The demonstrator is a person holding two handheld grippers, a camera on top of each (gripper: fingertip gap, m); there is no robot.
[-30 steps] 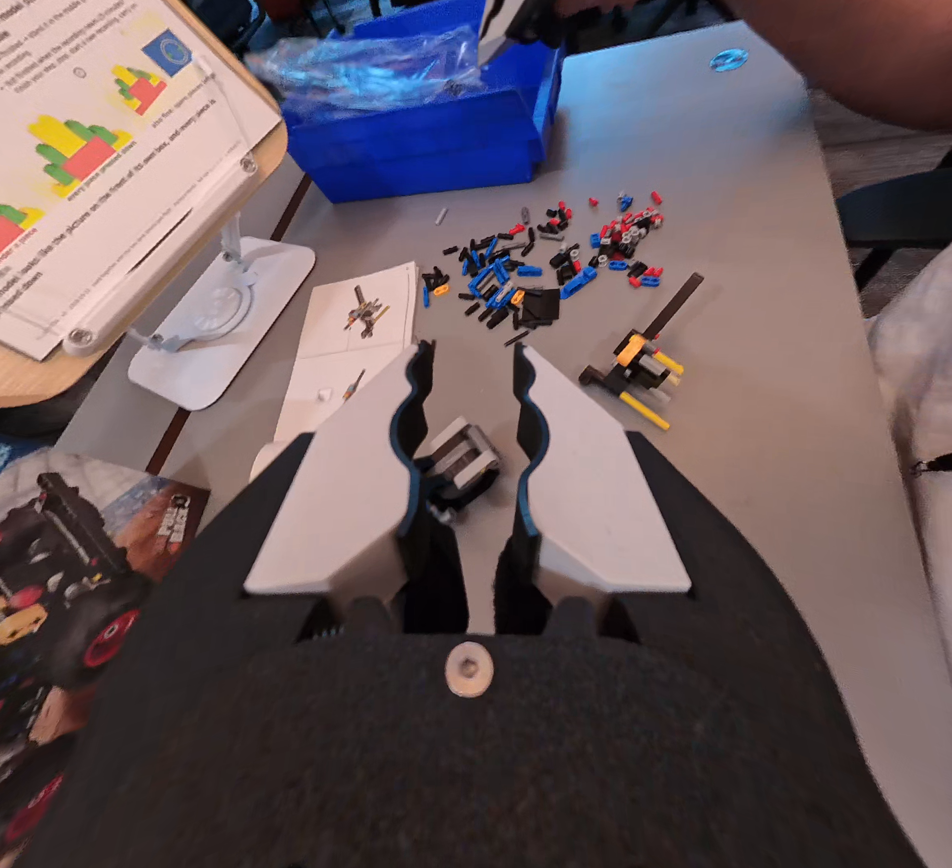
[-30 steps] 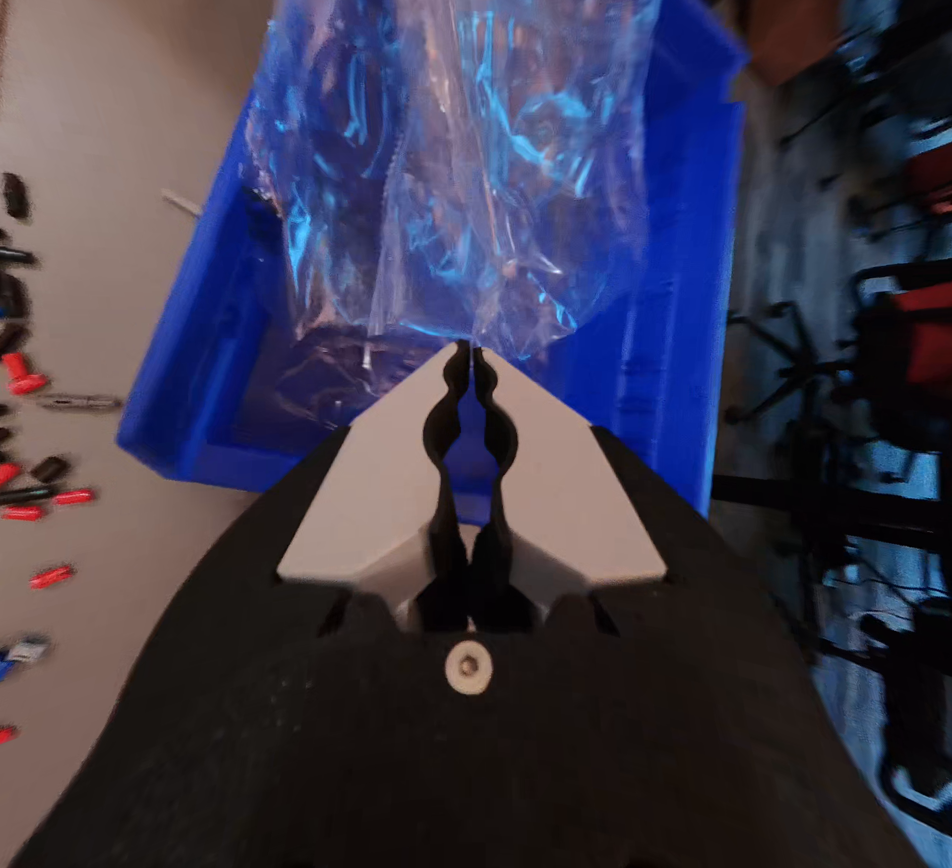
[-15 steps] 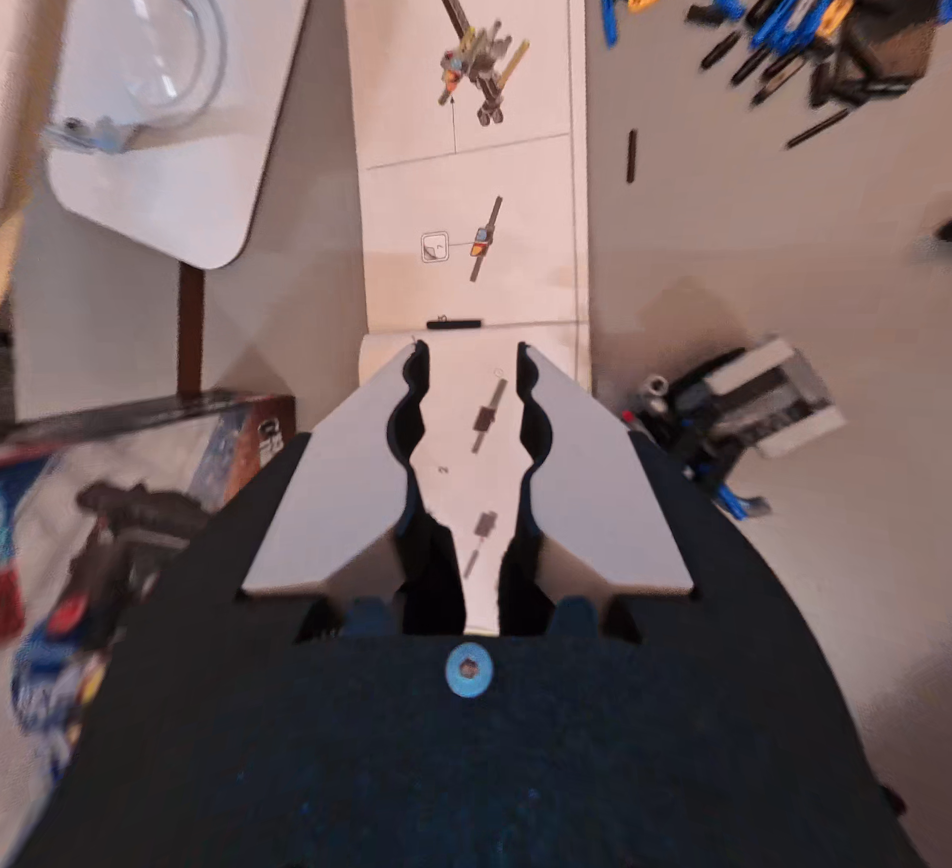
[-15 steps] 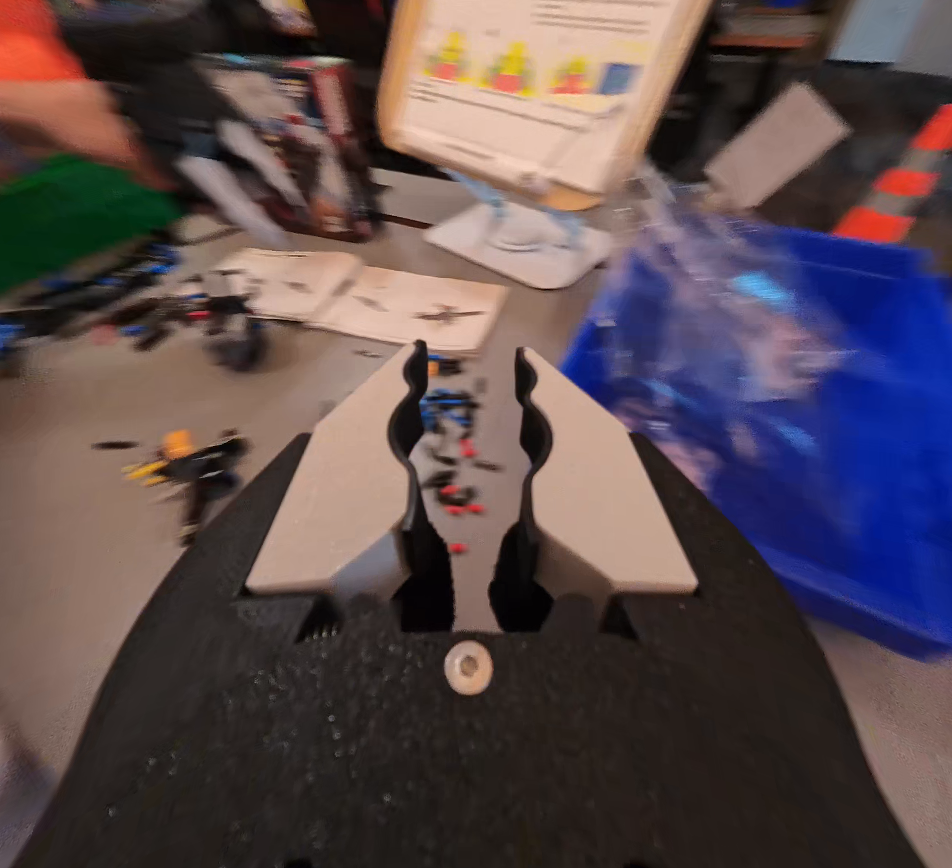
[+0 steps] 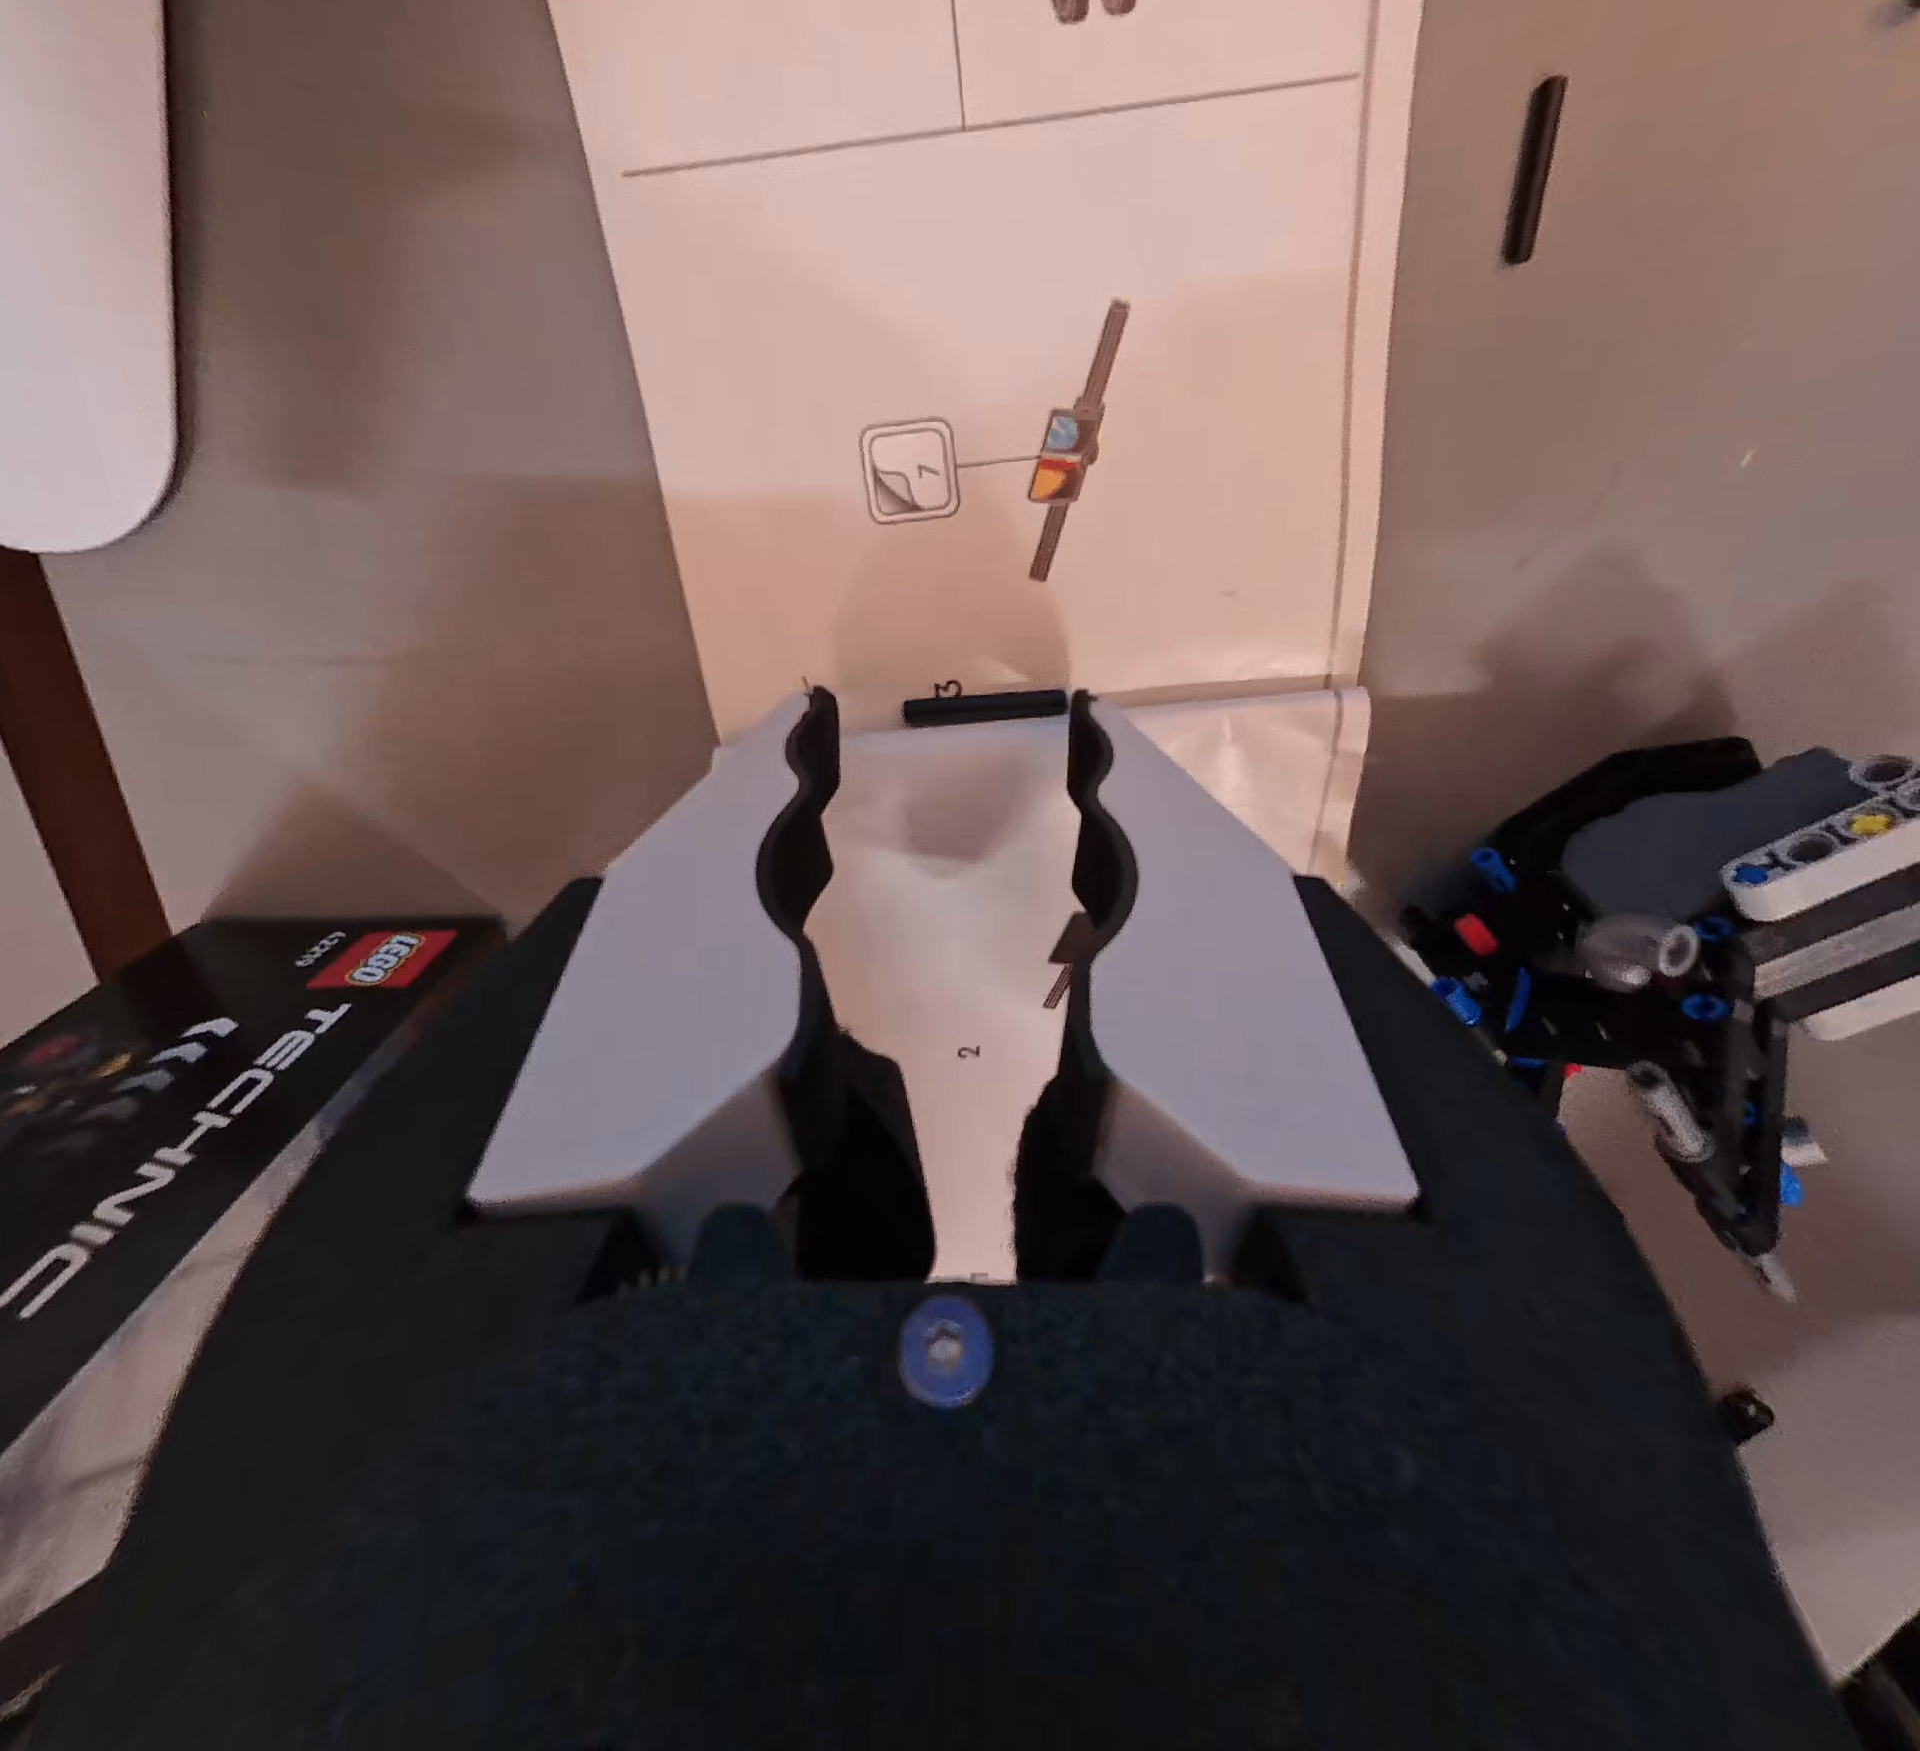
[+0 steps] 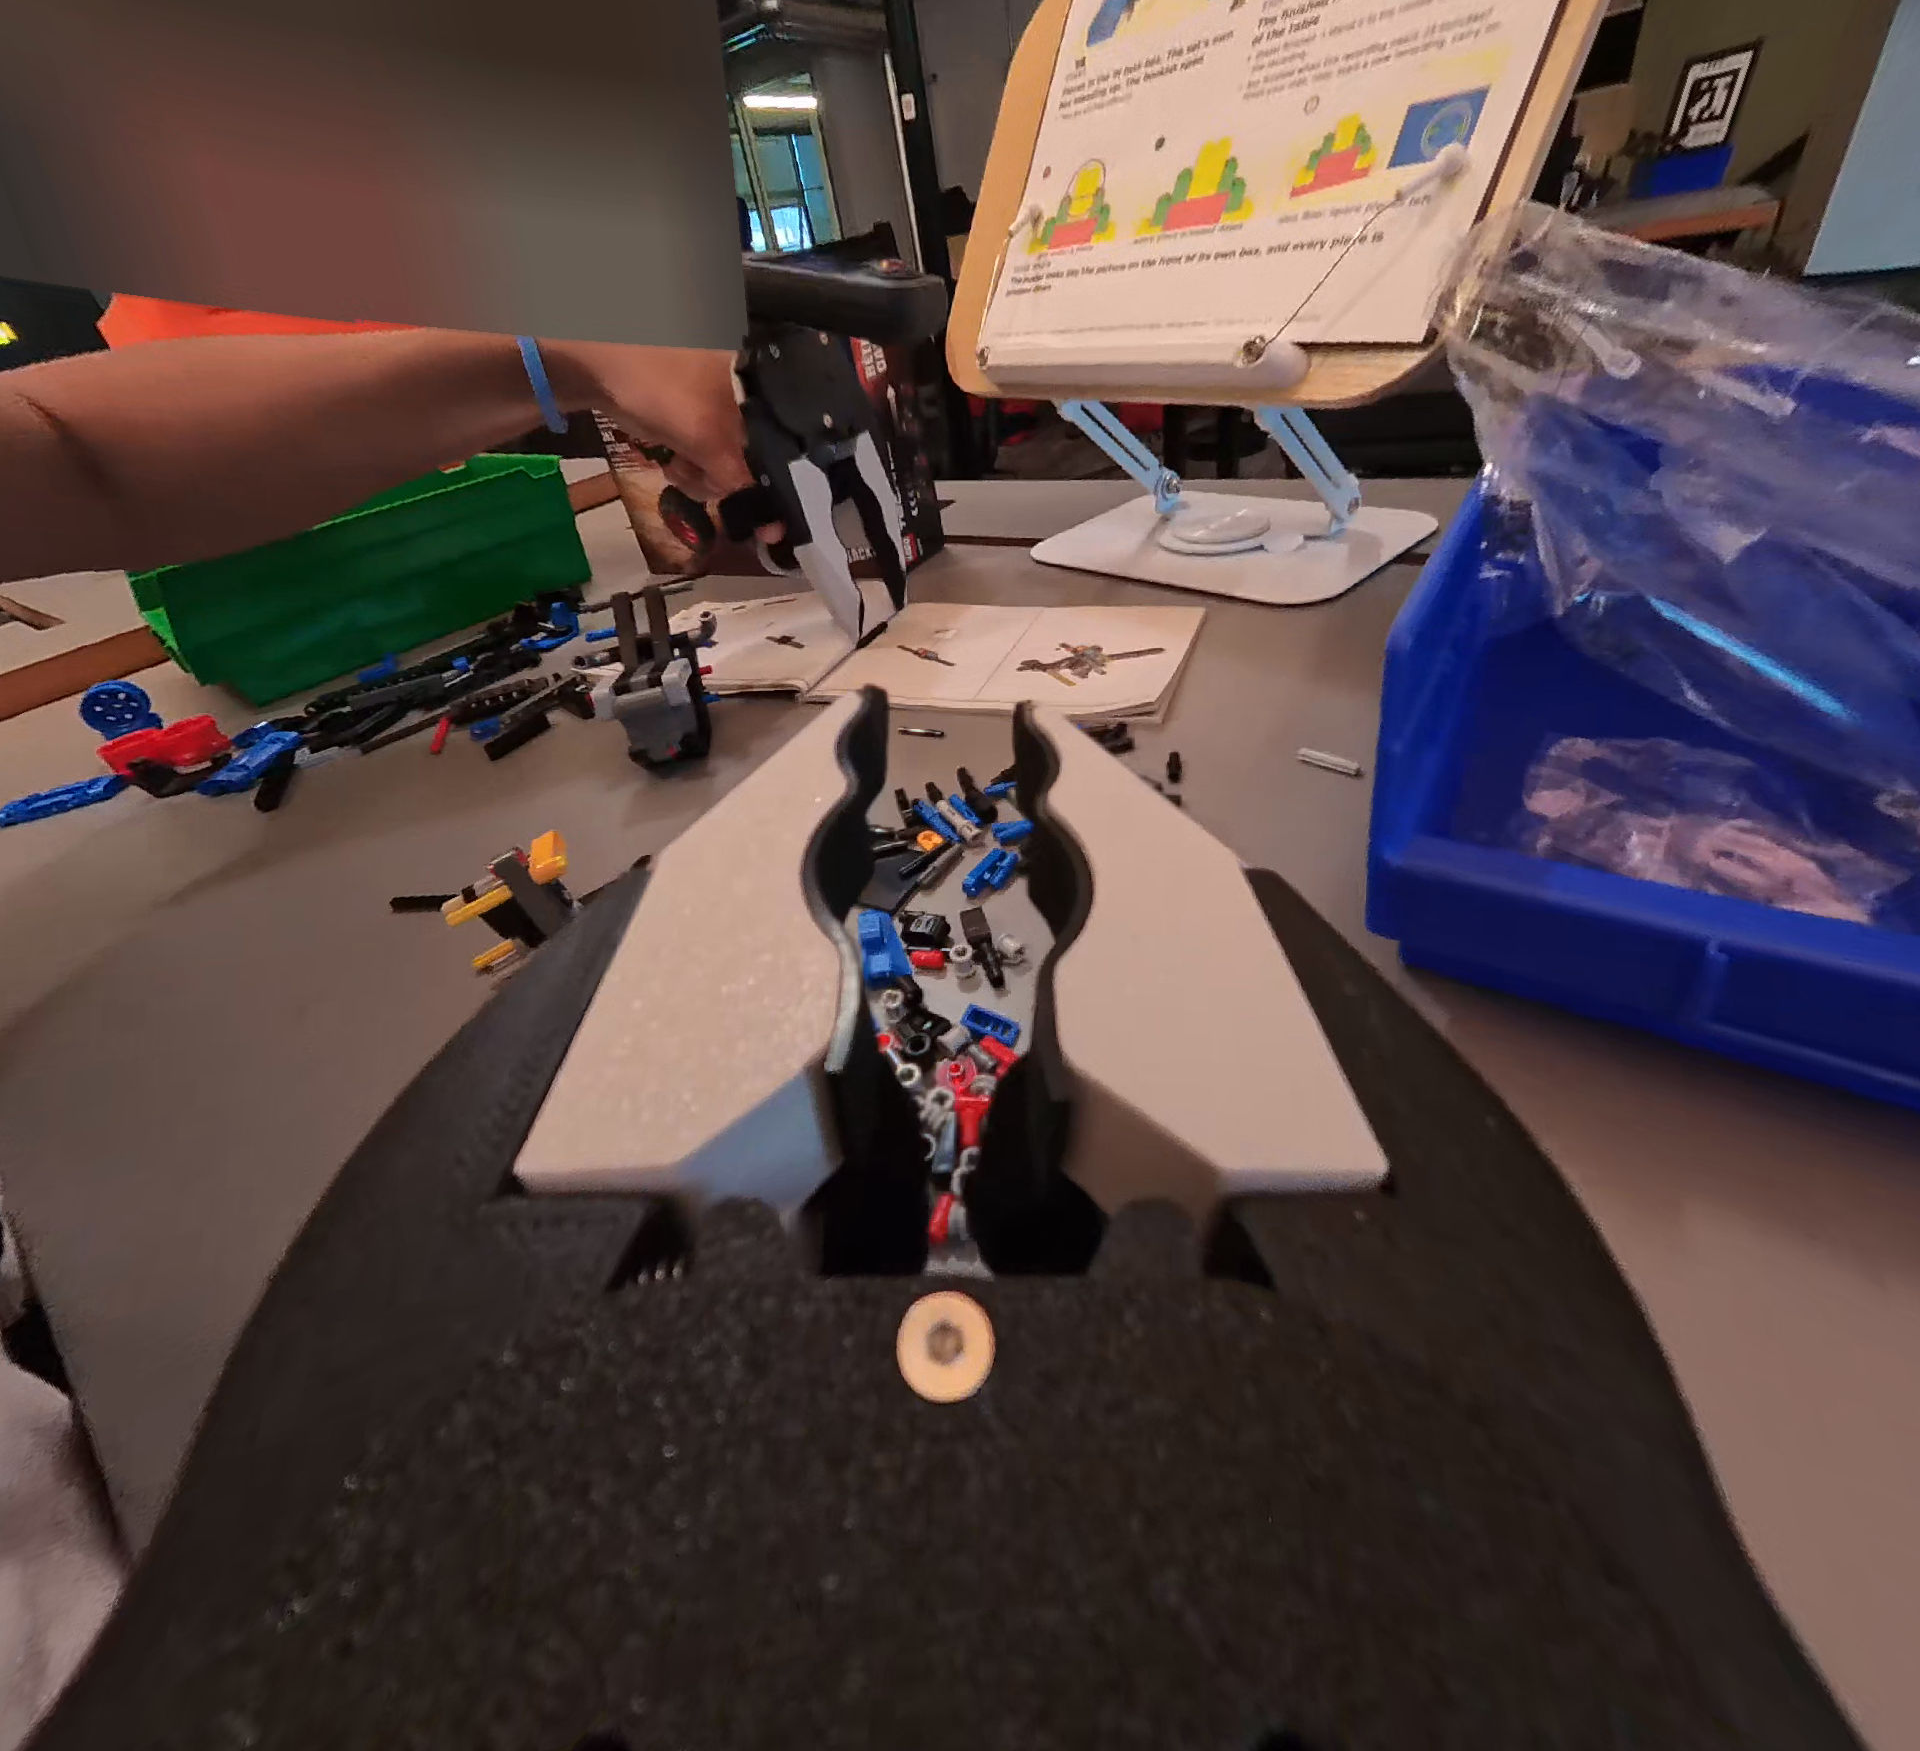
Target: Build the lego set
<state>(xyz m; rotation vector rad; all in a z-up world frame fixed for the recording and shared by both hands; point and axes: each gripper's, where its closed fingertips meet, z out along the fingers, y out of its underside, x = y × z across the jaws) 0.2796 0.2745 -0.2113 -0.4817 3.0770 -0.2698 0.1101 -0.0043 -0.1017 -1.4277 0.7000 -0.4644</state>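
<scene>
A short black axle [image 5: 985, 707] lies on the open instruction booklet [image 5: 1039, 247], just ahead of the tips of my left tongs [image 5: 948, 714], and its long axis runs crosswise to my fingers, spanning nearly the whole gap between them. That is the relation the pick turns on, I think: closing as I stand would catch the rod by its ends, so I would have to turn my wrist to take it across its middle. My left tongs are spread and hold nothing, hovering low over the booklet. Off to their right on the worktop [image 5: 1662, 454] stands the partly built grey and black model [image 5: 1704, 984], apart from the booklet's edge; to their left lies the set's box [image 5: 208, 1078]. A second thin black rod [image 5: 1532, 169] lies on the bare worktop ahead and to the right. My right tongs [image 6: 948, 735] are also spread and empty, well back from the booklet, hanging above the scattered pile of small blue, red and black pieces [image 6: 940, 953], with the blue bin [image 6: 1621, 912] of plastic bags to their right. The left is plainly the nearer one to the axle.
</scene>
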